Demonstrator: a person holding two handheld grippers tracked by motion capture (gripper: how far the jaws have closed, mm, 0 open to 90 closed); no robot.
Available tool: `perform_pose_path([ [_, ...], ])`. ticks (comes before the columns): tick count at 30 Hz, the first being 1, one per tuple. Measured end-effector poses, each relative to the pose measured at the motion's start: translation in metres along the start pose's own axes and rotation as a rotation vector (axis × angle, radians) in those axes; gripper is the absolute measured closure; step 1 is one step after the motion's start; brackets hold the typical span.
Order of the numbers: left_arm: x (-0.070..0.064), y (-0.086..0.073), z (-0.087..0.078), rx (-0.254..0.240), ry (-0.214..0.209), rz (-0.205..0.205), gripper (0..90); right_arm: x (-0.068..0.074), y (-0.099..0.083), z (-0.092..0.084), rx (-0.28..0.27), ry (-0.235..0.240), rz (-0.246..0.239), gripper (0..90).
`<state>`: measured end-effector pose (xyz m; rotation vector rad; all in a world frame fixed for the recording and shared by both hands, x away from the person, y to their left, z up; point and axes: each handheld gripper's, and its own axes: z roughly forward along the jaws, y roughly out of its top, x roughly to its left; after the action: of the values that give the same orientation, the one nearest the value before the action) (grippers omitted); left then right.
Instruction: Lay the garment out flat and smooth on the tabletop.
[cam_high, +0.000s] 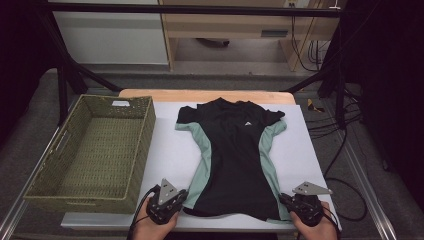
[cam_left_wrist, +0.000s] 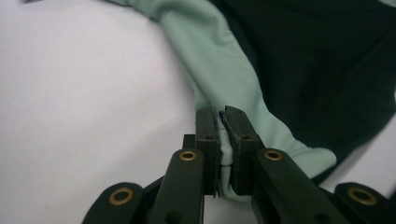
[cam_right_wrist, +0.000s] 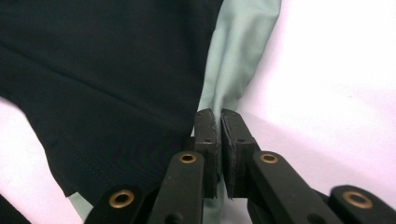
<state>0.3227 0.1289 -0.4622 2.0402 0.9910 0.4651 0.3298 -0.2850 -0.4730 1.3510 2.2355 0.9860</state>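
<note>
A: What is seen at the left of the counter (cam_high: 170, 155)?

B: A woven basket (cam_high: 95, 150) is set there, just beside the white sheet that covers the counter.

A: And the left gripper (cam_high: 181, 196)?

B: It is held at the near left hem corner of the shirt (cam_high: 235, 155). In the left gripper view its jaws are closed tight on a fold of the shirt's pale green side panel (cam_left_wrist: 224, 70).

A: Where is the shirt laid?

B: It is spread flat in the middle of the counter, collar away from the person, hem at the near edge.

A: The right gripper (cam_high: 286, 199)?

B: It is placed at the near right hem corner. Its jaws are pressed together, with the green edge pinched between them.
</note>
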Motion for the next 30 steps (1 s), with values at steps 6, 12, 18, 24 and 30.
perform_pose_path([
  [6, -0.011, -0.009, -0.017, -0.019, 0.001, 0.006, 84.5, 0.0, 0.0, -0.002, -0.008, 0.002, 0.002, 87.6],
  [12, -0.006, -0.011, -0.014, -0.022, 0.022, -0.027, 73.6, -0.002, 0.001, -0.004, -0.019, -0.002, 0.011, 87.7],
  [18, -0.008, -0.006, -0.009, -0.033, 0.032, -0.009, 66.6, -0.008, 0.0, -0.015, -0.046, -0.016, 0.034, 87.9],
  [24, -0.004, 0.006, 0.005, -0.023, 0.007, -0.006, 64.1, -0.016, -0.003, -0.019, -0.057, -0.033, 0.062, 87.8],
  [30, -0.004, 0.001, 0.023, 0.036, 0.0, 0.002, 63.8, -0.015, -0.004, -0.015, -0.056, -0.02, 0.057, 82.3],
])
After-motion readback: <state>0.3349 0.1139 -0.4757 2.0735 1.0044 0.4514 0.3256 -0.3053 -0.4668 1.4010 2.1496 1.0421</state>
